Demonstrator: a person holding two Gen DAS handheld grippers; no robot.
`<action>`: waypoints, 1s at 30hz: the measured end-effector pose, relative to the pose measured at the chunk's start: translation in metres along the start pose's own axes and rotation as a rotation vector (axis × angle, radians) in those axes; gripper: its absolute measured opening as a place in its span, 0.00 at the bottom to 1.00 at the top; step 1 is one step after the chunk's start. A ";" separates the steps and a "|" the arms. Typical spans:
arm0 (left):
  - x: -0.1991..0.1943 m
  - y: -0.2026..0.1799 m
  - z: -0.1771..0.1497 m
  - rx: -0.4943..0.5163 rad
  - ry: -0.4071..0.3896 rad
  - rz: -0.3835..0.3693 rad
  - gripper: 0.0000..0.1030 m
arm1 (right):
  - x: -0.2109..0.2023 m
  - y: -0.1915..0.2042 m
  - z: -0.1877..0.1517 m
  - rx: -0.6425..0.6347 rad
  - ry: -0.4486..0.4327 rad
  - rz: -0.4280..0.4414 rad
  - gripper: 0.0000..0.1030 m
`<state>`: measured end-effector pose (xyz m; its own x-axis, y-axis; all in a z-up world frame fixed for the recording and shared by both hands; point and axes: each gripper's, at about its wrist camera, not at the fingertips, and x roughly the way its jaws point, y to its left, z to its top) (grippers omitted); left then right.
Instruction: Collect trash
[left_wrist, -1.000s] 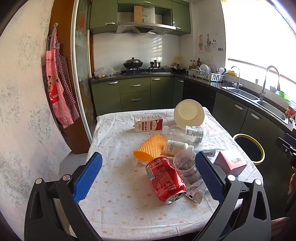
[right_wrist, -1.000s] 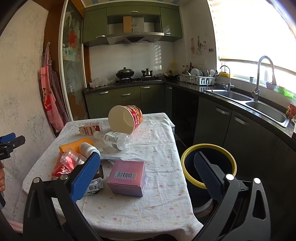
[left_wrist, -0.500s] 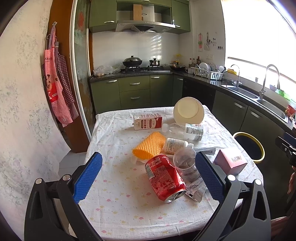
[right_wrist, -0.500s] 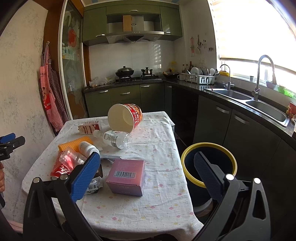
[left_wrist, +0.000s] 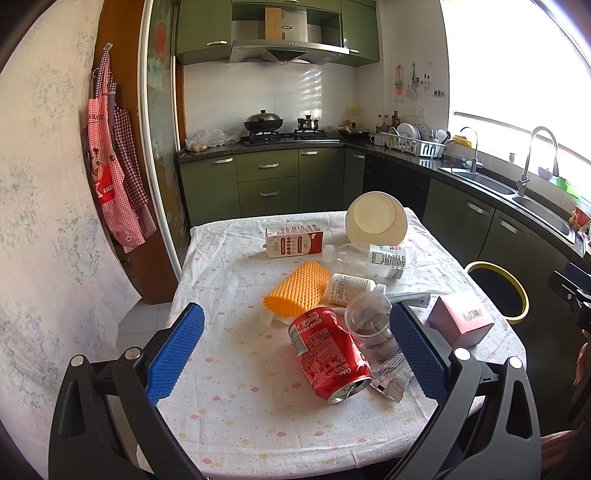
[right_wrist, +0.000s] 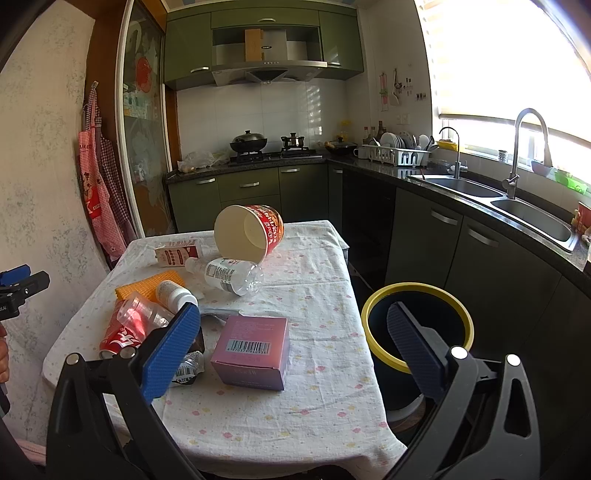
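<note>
Right now both tongs are hanging over the near edge of the worktop (left_wrist: 236, 398), which is wearing a white dotted cloth. The left tongs (left_wrist: 295, 347) are spreading wide and holding nothing, and the right tongs (right_wrist: 291, 345) are gaping just as wide, also holding nothing.

Taking the red soda can (left_wrist: 328, 354) as the landmark: it is lying on its side near the front of the worktop, its open end facing the camera. Touching its right side, a clear plastic cup (left_wrist: 371, 326) is lying tipped over, and a crumpled silver wrapper (left_wrist: 391, 376) is sitting just right of the can's open end. Just behind the can, an orange ridged sleeve (left_wrist: 297, 288) is resting, with a small white bottle (left_wrist: 349, 290) beside it. Farther behind the can, a clear water bottle (left_wrist: 369, 258) and a red-and-white carton (left_wrist: 293, 242) are lying flat, and a large paper noodle bowl (right_wrist: 249, 230) is tilting on its side beyond them. Well to the right of the can, a pink box (right_wrist: 251, 350) is sitting near the worktop's edge. Beyond that edge, a black bin with a yellow rim (right_wrist: 417, 326) is standing on the floor, open.
</note>
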<state>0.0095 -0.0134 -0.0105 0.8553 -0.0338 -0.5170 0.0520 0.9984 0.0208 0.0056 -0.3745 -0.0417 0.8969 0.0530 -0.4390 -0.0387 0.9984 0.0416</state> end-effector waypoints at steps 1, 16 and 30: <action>0.000 0.000 0.000 0.000 0.000 -0.001 0.96 | 0.000 0.000 0.000 0.000 0.000 0.000 0.94; 0.013 0.000 -0.001 0.006 0.019 0.005 0.96 | 0.011 0.000 -0.004 0.004 0.025 -0.005 0.94; 0.133 0.025 0.063 0.015 0.061 0.013 0.96 | 0.120 0.004 0.062 -0.136 0.053 0.033 0.94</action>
<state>0.1573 0.0043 -0.0253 0.8228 -0.0174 -0.5681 0.0490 0.9980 0.0404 0.1405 -0.3651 -0.0383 0.8697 0.0829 -0.4865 -0.1299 0.9895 -0.0637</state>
